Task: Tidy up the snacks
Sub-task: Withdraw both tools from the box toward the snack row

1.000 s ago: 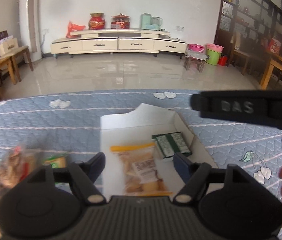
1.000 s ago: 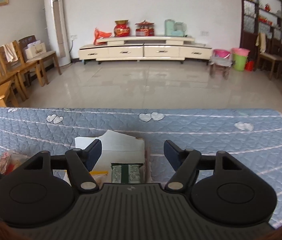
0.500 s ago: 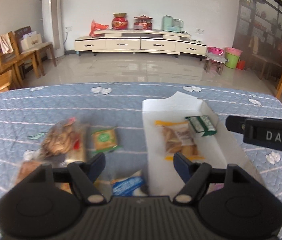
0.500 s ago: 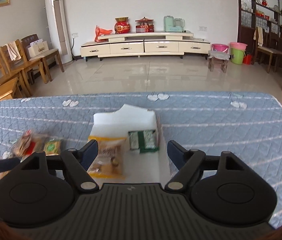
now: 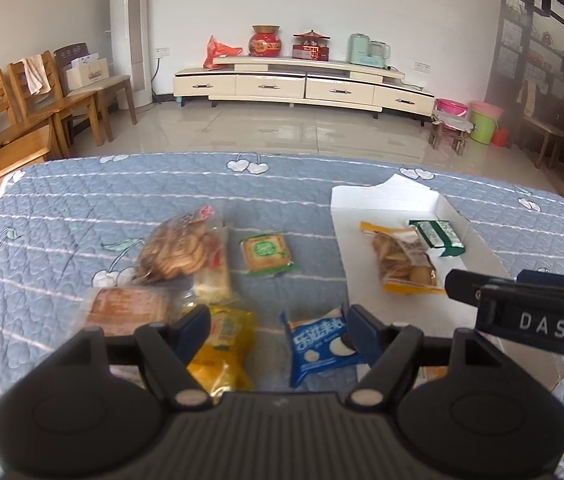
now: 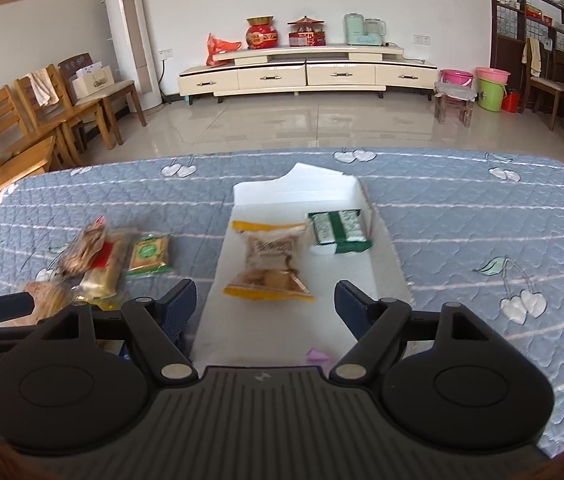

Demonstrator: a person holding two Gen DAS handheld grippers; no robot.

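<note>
A white open box (image 5: 386, 200) lies on the blue quilted cloth and holds a yellow-edged biscuit bag (image 5: 402, 260) and a green packet (image 5: 438, 236). Left of the box, loose snacks lie on the cloth: a round biscuit bag (image 5: 178, 248), a small green-and-tan packet (image 5: 266, 254), a yellow packet (image 5: 222, 344) and a blue packet (image 5: 322, 342). My left gripper (image 5: 278, 322) hangs open above the yellow and blue packets and holds nothing. My right gripper (image 6: 265, 294) stands wide open over the box's (image 6: 294, 188) near part, just short of the biscuit bag (image 6: 268, 262), with the green packet (image 6: 338, 232) beyond it.
The blue cloth (image 6: 482, 220) covers the whole table, whose far edge (image 6: 362, 152) drops to a tiled floor. Wooden chairs (image 6: 10, 136) stand at the left. A small purple scrap (image 6: 316, 354) lies at the box's near end.
My left gripper has swung left, from over the box to over the loose snacks. My right gripper has drawn back toward me, and its jaws stand a little wider.
</note>
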